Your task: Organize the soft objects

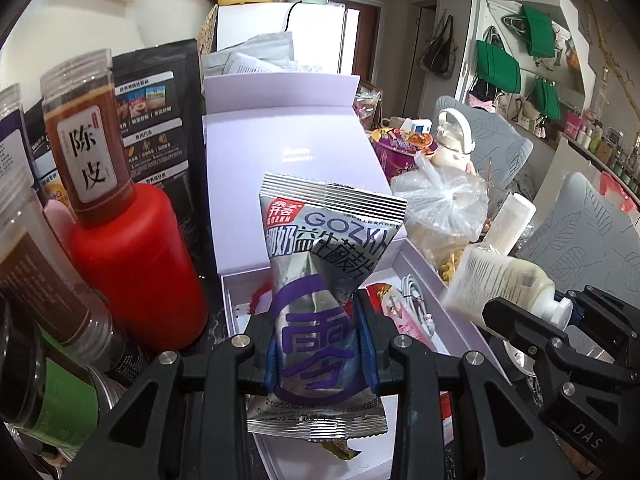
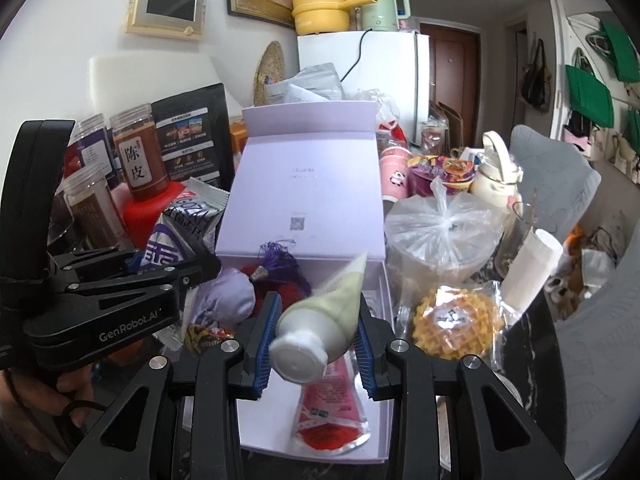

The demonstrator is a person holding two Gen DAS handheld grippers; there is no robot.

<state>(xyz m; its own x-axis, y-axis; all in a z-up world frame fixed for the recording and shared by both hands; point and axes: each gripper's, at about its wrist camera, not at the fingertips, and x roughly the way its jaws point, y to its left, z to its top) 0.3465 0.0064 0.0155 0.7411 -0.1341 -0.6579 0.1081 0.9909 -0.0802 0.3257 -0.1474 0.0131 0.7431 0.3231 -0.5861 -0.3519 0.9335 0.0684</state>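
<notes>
A silver snack packet [image 1: 332, 232] with purple print stands upright between the blue pads of my left gripper [image 1: 320, 320], which is shut on its lower half. It hangs over the near end of an open lavender box [image 1: 280, 132]. My right gripper [image 2: 316, 336] is shut on a pale green squeeze tube [image 2: 332, 304], white cap toward the camera, above the same box [image 2: 304, 184]. Inside lie a lilac pouch [image 2: 228, 296], a purple tasselled bag [image 2: 280, 256] and a red sachet [image 2: 332, 412]. The left gripper [image 2: 176, 260] with its packet [image 2: 192, 216] shows at the left of the right wrist view.
A red bottle [image 1: 140, 264] and several brown jars [image 1: 88, 136] crowd the box's left side. On its right stand a knotted plastic bag [image 2: 440, 232], a wrapped yellow waffle cake [image 2: 456, 324] and a white roll [image 2: 532, 272]. A grey cushioned chair [image 2: 560, 176] is beyond.
</notes>
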